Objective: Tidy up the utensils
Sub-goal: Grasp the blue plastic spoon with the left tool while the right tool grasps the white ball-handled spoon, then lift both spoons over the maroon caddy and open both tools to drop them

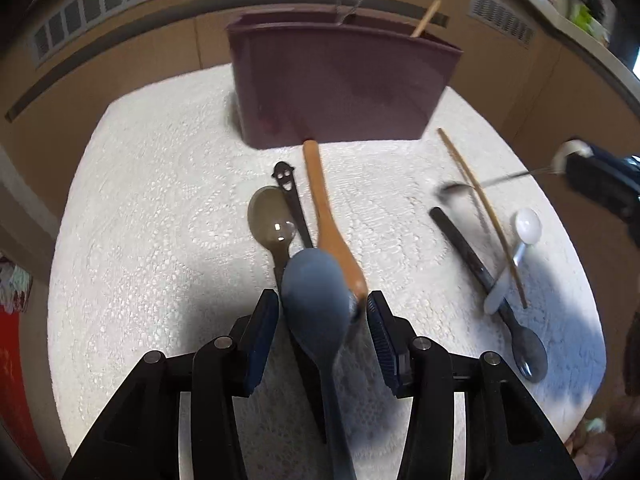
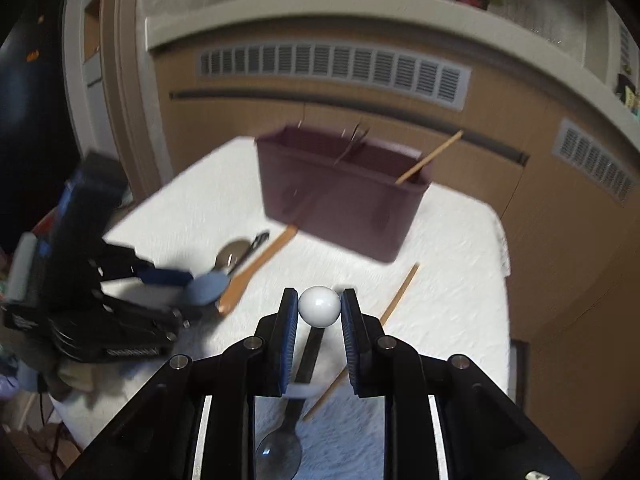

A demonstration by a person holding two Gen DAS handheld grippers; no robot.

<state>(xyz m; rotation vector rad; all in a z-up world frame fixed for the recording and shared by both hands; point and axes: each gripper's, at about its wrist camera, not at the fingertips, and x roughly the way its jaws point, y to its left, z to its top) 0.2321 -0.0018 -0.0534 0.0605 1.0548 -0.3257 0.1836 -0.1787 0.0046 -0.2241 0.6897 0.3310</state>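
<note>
A maroon utensil holder [image 1: 340, 88] stands at the back of the white cloth; it also shows in the right wrist view [image 2: 340, 196]. My left gripper [image 1: 322, 308] is open around the bowl of a blue spoon [image 1: 316, 300], which lies between the fingers. A wooden spoon [image 1: 324, 216], an olive spoon [image 1: 270, 216] and a black smiley-handled utensil [image 1: 290, 196] lie just ahead. My right gripper [image 2: 319, 308] is open with the white spoon's bowl [image 2: 319, 305] between its pads. A black spoon [image 2: 298, 400] and a chopstick [image 2: 368, 336] lie under it.
A chopstick [image 2: 430, 157] and metal handles stick out of the holder. A blurred metal spoon [image 1: 456, 190] lies at the right of the cloth. Wooden cabinets with vents [image 2: 332, 68] stand behind. The cloth's edge [image 1: 68, 208] drops off at the left.
</note>
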